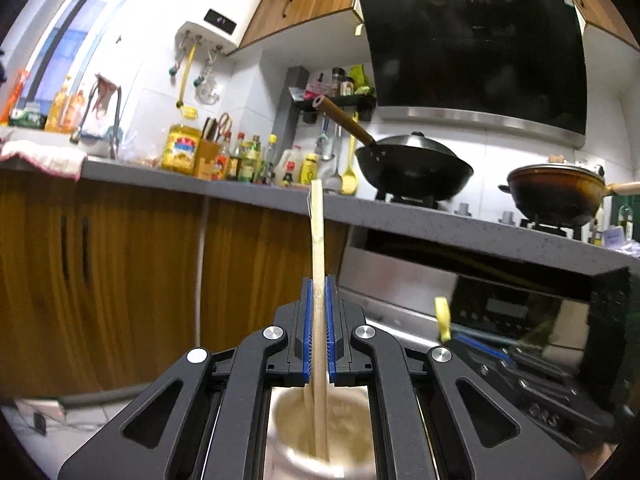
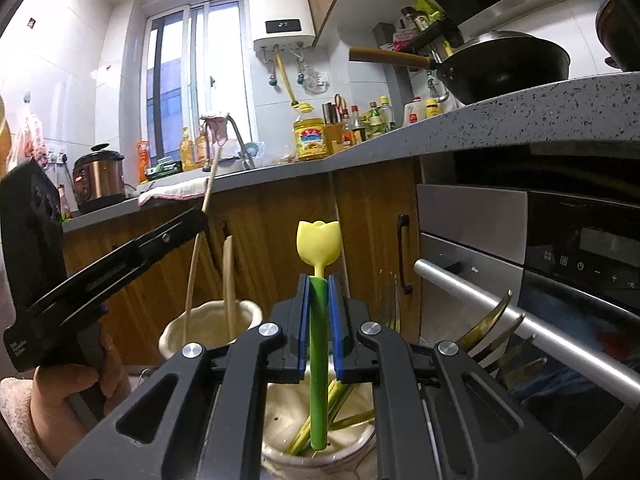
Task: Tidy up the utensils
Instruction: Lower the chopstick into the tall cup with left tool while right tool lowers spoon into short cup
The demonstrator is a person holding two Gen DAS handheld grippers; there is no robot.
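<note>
Left gripper [image 1: 319, 320] is pinching a chopstick [image 1: 317, 240] over the cream holder [image 1: 288, 432] at lower centre; right gripper [image 2: 319, 320] is clamping a tulip-topped utensil [image 2: 319, 248] above another cream holder [image 2: 280, 412]; both likely need lowering, then releasing

chopstick [image 1: 318, 280] in left gripper [image 1: 319, 316] above holder [image 1: 316, 420] | right gripper [image 2: 319, 320] with spoon [image 2: 319, 320] right of it

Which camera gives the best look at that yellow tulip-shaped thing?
The right wrist view: the tulip-shaped utensil stands centred, its green stem clamped in the right gripper above a cream holder. The left wrist view shows only a blurred yellow tip at the side.
</note>
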